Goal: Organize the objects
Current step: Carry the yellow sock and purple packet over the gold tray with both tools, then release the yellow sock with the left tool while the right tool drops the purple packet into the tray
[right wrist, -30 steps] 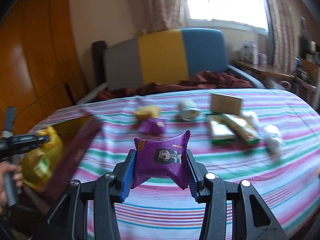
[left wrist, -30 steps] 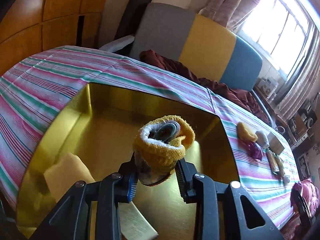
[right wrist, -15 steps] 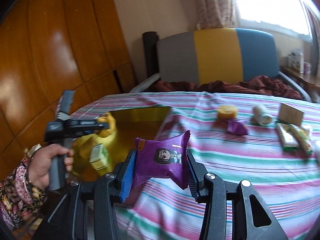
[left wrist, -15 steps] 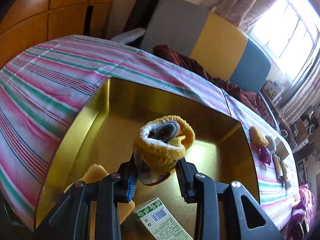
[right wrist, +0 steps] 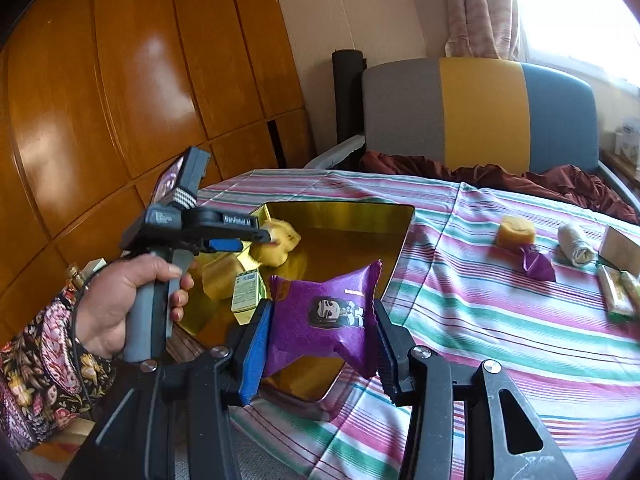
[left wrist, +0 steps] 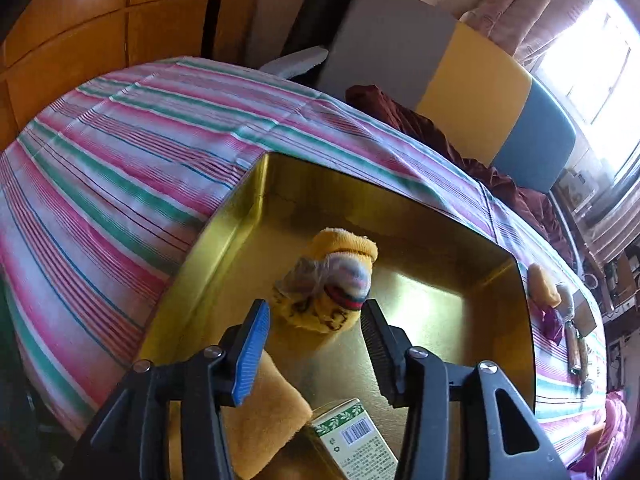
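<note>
Nearest to us, our right gripper [right wrist: 323, 334] is clamped on a purple snack packet [right wrist: 322, 316], its fingers pressing the packet's two side edges while it hangs just above the near corner of a gold tray [right wrist: 396, 236]. The packet looks light, puffy and crinkly, with a slick foil skin, so we judge it best held by its flat sides as now, firmly enough not to slip but not so hard that it bursts or crushes what is inside. In the left wrist view, our left gripper [left wrist: 316, 344] has its fingers spread apart, holding nothing. Just beyond its tips a rolled yellow sock [left wrist: 326, 284] is inside the tray, blurred, so we cannot tell whether it is lying on the floor of the tray or dropping to it. It looks soft, light and squashy, easy to pinch across the middle of the roll. Closer in, below the left fingers, a folded yellow cloth [left wrist: 260, 412] and a small green-and-white box [left wrist: 356, 440] lie in the tray's near part, touching one another. The tray sits on a table under a striped cloth [right wrist: 500, 320]. Farther along the table, well apart from the tray, wait a yellow roll [right wrist: 515, 232], a second purple packet [right wrist: 538, 264], a white roll [right wrist: 576, 246] and some wrapped bars [right wrist: 618, 292]. Beyond the table stands a grey, yellow and blue chair [right wrist: 484, 116].
</note>
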Motion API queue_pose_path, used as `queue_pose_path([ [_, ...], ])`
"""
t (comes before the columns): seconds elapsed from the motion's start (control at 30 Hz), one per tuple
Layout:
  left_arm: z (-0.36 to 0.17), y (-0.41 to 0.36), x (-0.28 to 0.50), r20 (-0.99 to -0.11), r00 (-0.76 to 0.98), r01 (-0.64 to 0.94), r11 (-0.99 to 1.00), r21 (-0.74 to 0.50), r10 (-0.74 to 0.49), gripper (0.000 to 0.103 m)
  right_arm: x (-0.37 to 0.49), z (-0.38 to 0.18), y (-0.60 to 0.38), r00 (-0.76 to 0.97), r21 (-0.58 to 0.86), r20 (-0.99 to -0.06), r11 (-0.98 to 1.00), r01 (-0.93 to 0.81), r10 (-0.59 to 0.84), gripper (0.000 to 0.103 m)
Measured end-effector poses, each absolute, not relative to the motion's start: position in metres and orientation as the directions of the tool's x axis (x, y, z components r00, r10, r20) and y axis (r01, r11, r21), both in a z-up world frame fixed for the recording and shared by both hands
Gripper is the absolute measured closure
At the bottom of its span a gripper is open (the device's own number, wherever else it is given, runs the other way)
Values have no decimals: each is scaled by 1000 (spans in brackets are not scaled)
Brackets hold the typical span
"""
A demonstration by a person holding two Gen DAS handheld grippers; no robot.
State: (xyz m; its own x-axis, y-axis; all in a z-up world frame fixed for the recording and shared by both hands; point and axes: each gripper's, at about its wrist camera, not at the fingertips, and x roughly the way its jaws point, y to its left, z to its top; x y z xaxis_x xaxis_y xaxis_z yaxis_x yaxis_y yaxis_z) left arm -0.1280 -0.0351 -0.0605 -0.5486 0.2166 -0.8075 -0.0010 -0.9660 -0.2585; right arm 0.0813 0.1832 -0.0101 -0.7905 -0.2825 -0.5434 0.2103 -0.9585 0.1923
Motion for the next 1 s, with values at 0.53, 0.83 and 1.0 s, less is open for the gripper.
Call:
queue_pose_path([
  [0.53,17,-48,-109,-691,-685,-4,-950,-313,231,55,39,-28,143,-691,175,-647,-945,276,-322,55],
  [0.83,17,-41,-108,-693,-678,-27,-950,-311,246,55,13,-45,125,-603,164,-741,-950,264,-296,55],
  [1.0,17,-40,-106,-692,-681,-29,-953,-301,239,55,7,-57,123,-562,190,-769,-948,256,-306,55],
])
